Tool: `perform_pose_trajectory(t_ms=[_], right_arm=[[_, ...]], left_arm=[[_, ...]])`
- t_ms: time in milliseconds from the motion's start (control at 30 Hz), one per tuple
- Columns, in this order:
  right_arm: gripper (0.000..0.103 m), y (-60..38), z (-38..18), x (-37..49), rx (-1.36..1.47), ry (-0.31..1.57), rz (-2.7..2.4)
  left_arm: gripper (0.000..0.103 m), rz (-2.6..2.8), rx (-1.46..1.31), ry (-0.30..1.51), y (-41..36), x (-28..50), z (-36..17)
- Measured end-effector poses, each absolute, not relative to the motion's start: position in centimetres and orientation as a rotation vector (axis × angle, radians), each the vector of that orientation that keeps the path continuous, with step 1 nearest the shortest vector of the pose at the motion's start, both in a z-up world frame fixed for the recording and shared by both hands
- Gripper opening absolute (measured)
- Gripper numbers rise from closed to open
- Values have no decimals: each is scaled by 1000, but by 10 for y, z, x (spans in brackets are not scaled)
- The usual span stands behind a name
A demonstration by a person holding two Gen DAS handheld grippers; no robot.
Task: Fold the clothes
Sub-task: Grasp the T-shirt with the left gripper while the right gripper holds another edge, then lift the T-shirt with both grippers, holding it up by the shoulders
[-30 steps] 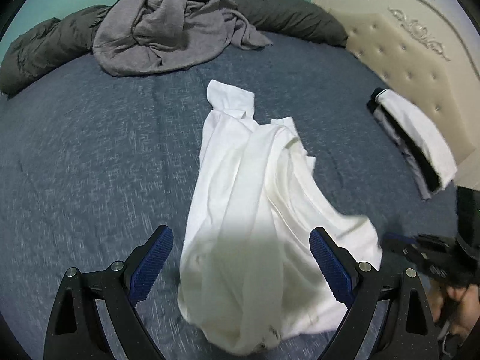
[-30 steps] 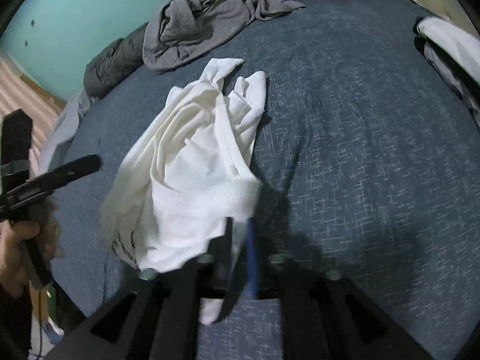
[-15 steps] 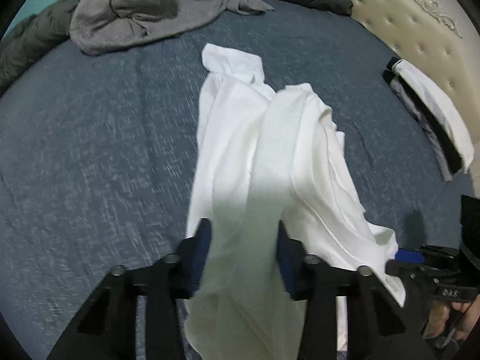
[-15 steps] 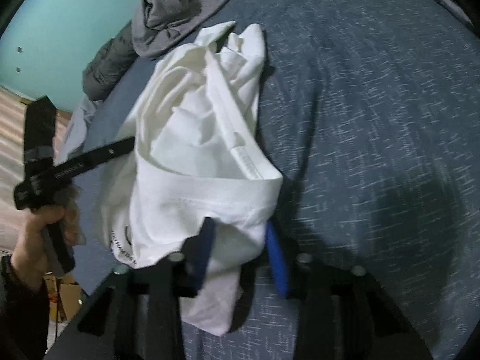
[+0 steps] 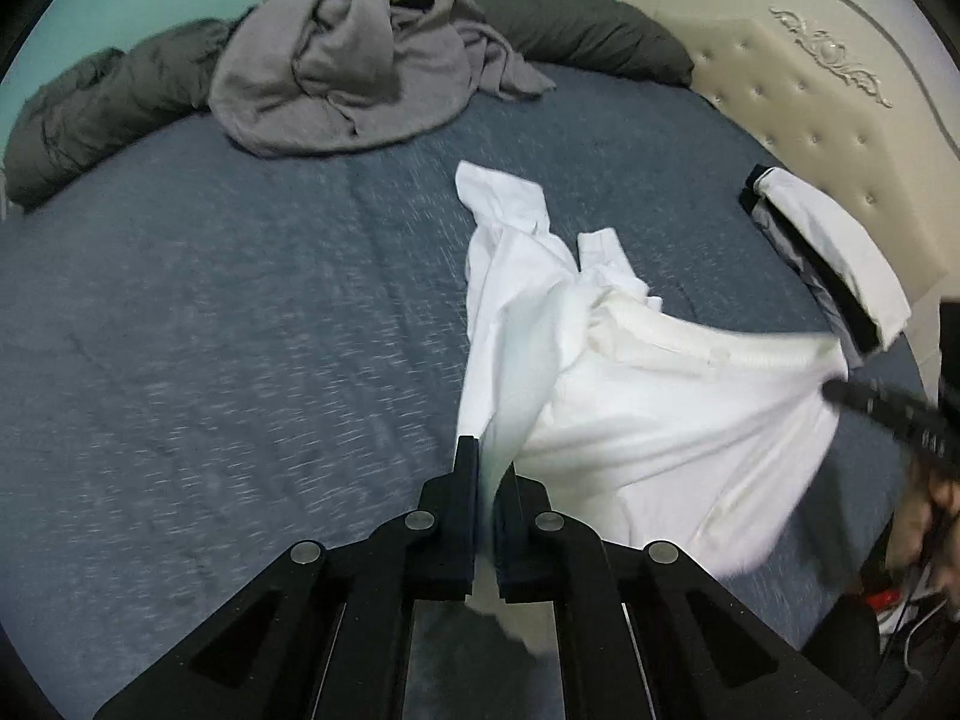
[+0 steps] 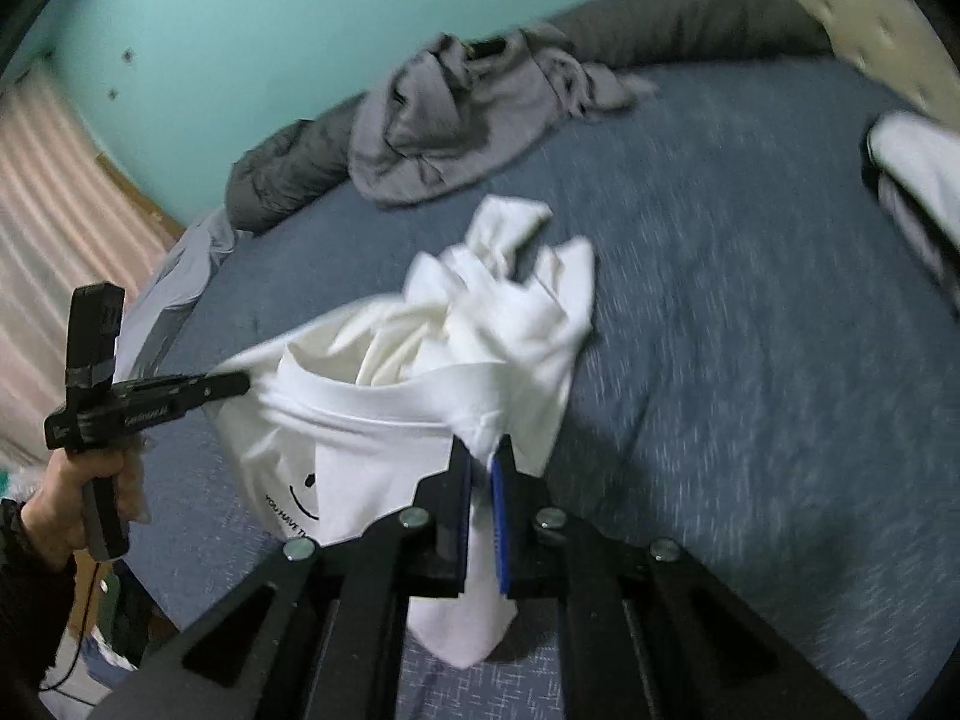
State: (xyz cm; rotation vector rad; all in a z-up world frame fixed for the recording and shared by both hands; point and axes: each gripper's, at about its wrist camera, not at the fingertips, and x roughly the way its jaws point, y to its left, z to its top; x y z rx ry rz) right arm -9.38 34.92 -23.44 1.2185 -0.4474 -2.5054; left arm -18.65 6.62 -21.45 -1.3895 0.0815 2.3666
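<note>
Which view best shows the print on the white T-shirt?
The right wrist view: the white T-shirt hangs between the two grippers there, and a black smile mark with lettering shows on its lower front. The left wrist view shows the T-shirt stretched out, but only plain white cloth, no print.

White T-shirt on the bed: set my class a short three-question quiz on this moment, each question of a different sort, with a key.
1. True or false: both grippers are shut on the white T-shirt.
2. Multiple choice: the heap of unfolded clothes at the far side of the bed is A) red, B) grey, C) yellow.
3. Short answer: where does the folded stack lie?

Key
1. True: left gripper and right gripper each pinch the fabric.
2. B.
3. On the bed, beside the cream headboard.
</note>
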Motion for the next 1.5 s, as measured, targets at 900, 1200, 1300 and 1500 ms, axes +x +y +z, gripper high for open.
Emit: perform_pose_trajectory(t_ms=[900,1200,1300,1500], right_arm=[[5,313,-207,-56,1281,-61,-2392],[5,333,-243,-56,1365,-115,-2366],[5,338,-250,-57,1377,-132,-2363],[5,346,-261,-59,1398,-162,-2356]], left_arm=[[51,2292,-1583,10,40,-89,-252],[61,2273,-1528,171,69,-112,-281],[61,2265,-1505,248,75,-118,-288],[61,2213,-1509,235,79,-132,-304]])
